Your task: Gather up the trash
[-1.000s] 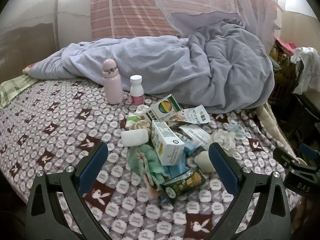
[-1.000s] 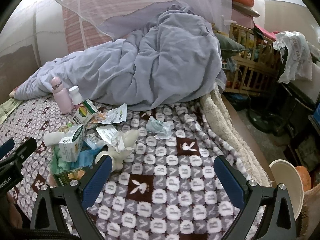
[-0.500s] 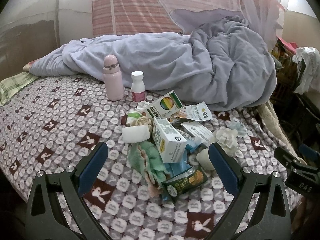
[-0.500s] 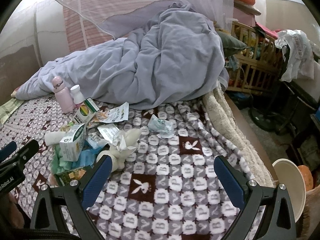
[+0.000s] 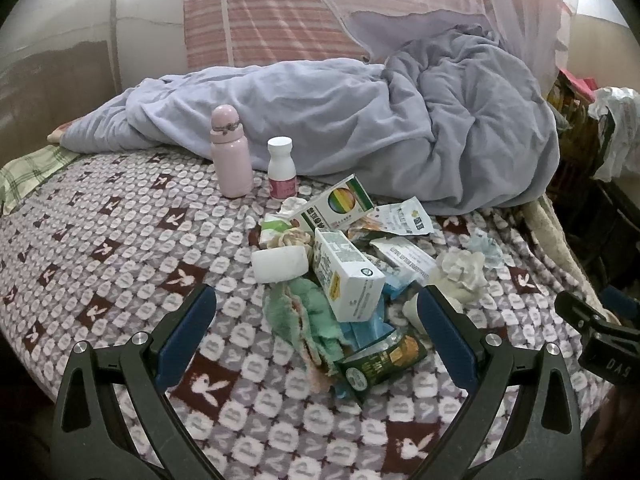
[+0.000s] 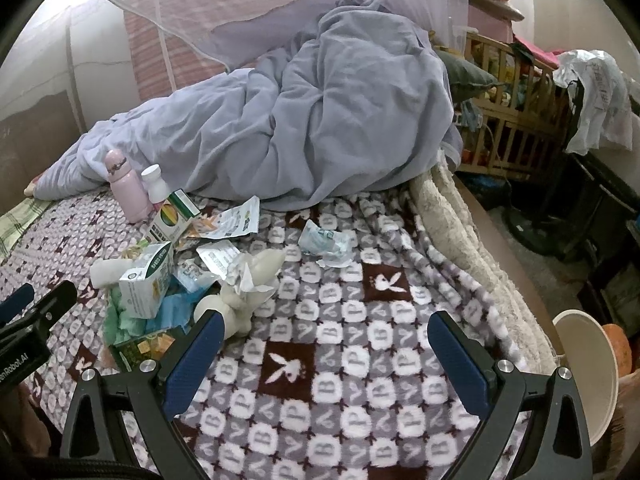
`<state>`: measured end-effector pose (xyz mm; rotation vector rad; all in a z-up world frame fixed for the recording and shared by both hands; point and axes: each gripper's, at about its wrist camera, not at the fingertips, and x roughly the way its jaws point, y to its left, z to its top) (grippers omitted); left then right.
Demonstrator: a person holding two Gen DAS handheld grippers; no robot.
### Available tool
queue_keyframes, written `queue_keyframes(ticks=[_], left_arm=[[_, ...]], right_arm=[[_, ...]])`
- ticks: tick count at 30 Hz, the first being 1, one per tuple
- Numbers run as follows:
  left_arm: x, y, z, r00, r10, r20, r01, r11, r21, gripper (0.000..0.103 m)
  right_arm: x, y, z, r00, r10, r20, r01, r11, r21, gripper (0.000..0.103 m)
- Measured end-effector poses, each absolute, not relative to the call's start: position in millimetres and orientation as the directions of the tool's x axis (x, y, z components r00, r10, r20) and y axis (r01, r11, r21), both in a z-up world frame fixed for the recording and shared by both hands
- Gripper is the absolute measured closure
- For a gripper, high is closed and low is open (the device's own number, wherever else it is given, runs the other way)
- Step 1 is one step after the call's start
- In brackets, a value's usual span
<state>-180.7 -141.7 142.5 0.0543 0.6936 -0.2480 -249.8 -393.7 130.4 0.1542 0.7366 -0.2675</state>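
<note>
A pile of trash lies on the patterned bed blanket: a white carton, a rainbow-printed box, a green snack packet, a green cloth, torn wrappers and crumpled tissue. My left gripper is open and empty, hovering just before the pile. My right gripper is open and empty over bare blanket, right of the pile; the carton and a crumpled wrapper show there.
A pink flask and a white pill bottle stand behind the pile. A rumpled lilac duvet fills the back. The bed edge drops off at right, with a white bin and wooden crib beyond.
Both views have shifted slightly; the left gripper has edged a little closer to the pile. Nothing was grasped or moved on the bed.
</note>
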Motion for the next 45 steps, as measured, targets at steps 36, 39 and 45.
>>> queue_keyframes(ticks=[36, 39, 45], left_arm=[[-165, -176, 77, 0.490, -0.352, -0.797, 0.525, 0.850, -0.052, 0.003], [-160, -186, 68, 0.449, -0.369, -0.813, 0.553, 0.830, -0.072, 0.019], [-156, -193, 60, 0.416, -0.359, -0.836, 0.574, 0.816, -0.064, 0.067]], right_arm=[[-161, -406, 82, 0.603, 0.144, -0.785, 0.138, 0.950, 0.280, 0.014], [-142, -399, 72, 0.587, 0.171, -0.791, 0.123, 0.947, 0.296, 0.017], [-120, -402, 35, 0.519, 0.351, -0.779, 0.154, 0.858, 0.490, 0.058]])
